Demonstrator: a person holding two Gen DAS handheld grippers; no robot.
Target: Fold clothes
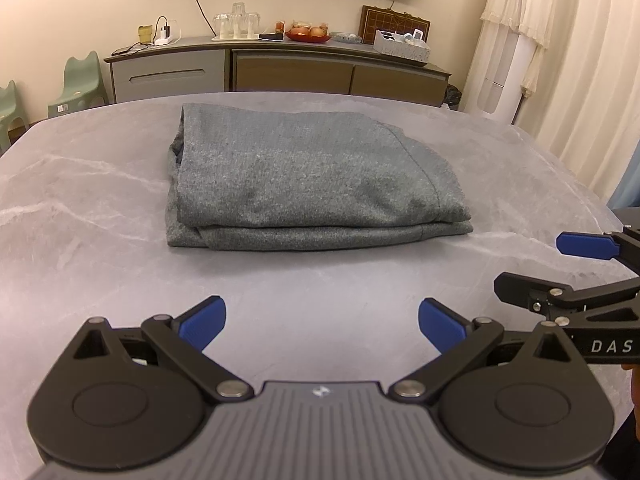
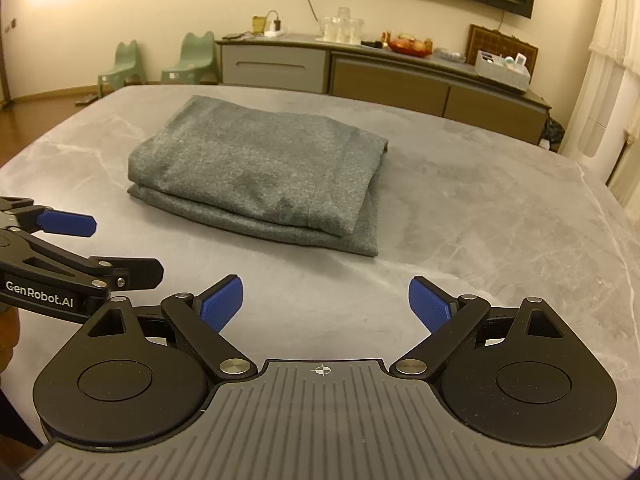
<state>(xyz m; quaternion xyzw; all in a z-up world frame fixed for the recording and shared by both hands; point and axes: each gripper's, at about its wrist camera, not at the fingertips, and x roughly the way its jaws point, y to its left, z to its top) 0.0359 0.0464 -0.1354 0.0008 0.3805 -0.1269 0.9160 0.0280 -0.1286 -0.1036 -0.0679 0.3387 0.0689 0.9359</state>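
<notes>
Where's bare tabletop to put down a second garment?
Bare patches on the table: the wide stretch right of the folded grey garment out to the table edge, a narrower one to its left, and the strip between its near edge and the open left gripper and right gripper. Nothing else sits on it; clutter is all on the sideboard.

Black-linked grippers, left gripper (image 1: 322,326) and right gripper (image 2: 325,306), blue ribbed pads, grey housings.

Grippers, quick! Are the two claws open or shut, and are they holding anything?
Left gripper: open, holding nothing.
Right gripper: open, holding nothing.
Both are short of the folded grey garment on the table.
</notes>
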